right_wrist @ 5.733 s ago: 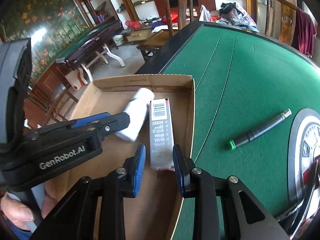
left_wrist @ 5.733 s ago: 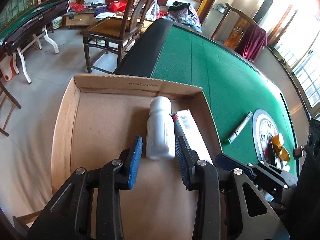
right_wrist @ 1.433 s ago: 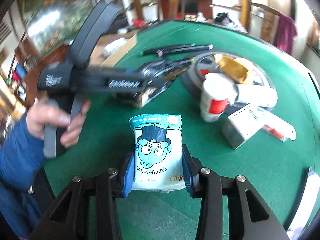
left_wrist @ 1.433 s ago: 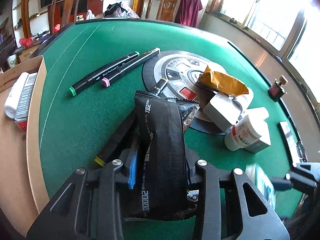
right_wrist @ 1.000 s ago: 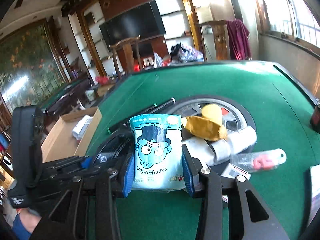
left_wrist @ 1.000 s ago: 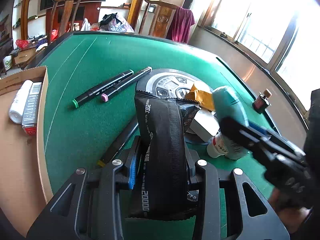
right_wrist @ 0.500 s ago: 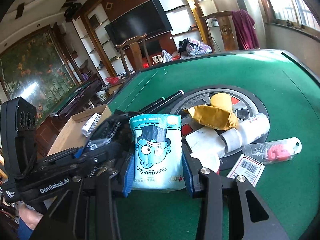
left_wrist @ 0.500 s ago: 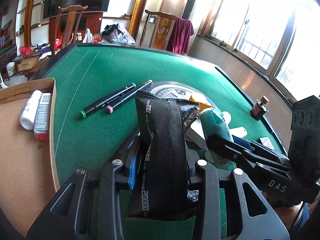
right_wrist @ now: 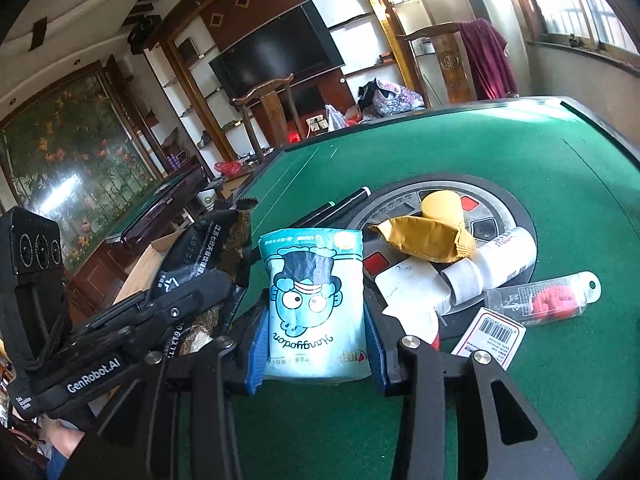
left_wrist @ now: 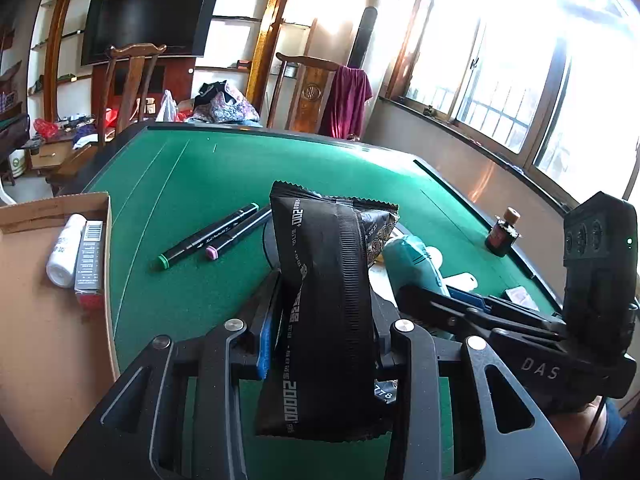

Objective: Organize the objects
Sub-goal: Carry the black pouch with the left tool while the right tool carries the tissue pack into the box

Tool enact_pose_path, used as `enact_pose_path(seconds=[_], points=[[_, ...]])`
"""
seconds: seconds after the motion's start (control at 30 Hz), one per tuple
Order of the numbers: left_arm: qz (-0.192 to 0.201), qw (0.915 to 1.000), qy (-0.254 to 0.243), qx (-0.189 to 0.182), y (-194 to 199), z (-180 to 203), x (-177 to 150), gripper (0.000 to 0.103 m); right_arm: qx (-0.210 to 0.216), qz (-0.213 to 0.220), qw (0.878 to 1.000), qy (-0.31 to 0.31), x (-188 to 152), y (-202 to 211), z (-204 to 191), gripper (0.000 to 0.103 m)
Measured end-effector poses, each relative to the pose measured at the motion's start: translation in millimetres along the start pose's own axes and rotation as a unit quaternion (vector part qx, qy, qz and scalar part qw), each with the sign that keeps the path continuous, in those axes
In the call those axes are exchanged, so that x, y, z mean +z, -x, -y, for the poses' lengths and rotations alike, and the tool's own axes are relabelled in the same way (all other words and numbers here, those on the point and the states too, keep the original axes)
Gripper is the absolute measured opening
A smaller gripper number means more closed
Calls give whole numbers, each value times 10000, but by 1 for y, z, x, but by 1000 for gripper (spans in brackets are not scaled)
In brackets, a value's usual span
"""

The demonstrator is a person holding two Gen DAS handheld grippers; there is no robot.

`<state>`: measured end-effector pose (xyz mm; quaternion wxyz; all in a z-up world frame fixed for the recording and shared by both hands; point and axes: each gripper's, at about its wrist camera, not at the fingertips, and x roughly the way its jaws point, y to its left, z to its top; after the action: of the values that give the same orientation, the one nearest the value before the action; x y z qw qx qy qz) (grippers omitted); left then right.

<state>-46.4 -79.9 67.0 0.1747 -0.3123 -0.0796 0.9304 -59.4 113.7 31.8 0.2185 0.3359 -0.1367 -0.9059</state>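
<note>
My left gripper (left_wrist: 324,344) is shut on a black snack packet (left_wrist: 328,280), held upright above the green table; the packet also shows in the right wrist view (right_wrist: 208,256). My right gripper (right_wrist: 316,344) is shut on a blue cartoon-face snack bag (right_wrist: 316,288), which shows teal in the left wrist view (left_wrist: 412,264) just right of the black packet. The cardboard box (left_wrist: 36,320) lies at the left with a white bottle (left_wrist: 66,244) and a small carton (left_wrist: 90,256) inside.
Two markers (left_wrist: 208,236) lie on the green felt (left_wrist: 192,184). On the round centre panel (right_wrist: 516,208) sit a yellow packet (right_wrist: 424,244), white bottles (right_wrist: 504,256), a clear tube with red contents (right_wrist: 544,300) and a barcode box (right_wrist: 492,336). A small dark bottle (left_wrist: 502,232) stands near the right edge.
Both grippers have risen with their packets held and tilted up, so more of the room shows. The right gripper has stayed close beside the left one.
</note>
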Motion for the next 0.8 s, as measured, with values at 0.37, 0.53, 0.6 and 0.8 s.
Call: enact_pose_path(seconds=[0.37,0.53,0.6,0.8], points=[[-96,9997,169,162,-11,-9,-1,34,-15,-42,10000,0,-1,-1,0,41],[-133,9993,256,218,-14,-15,-1,34,46,-78,9999,-47,0,-2,2,41],[-156,9992,279,236,-16,-16,-2,34,65,-66,10000,-22,0,-1,0,41],[-65,9995,232,222,-10,-14,-1,34,20,-58,10000,40,-3,-1,-2,41]])
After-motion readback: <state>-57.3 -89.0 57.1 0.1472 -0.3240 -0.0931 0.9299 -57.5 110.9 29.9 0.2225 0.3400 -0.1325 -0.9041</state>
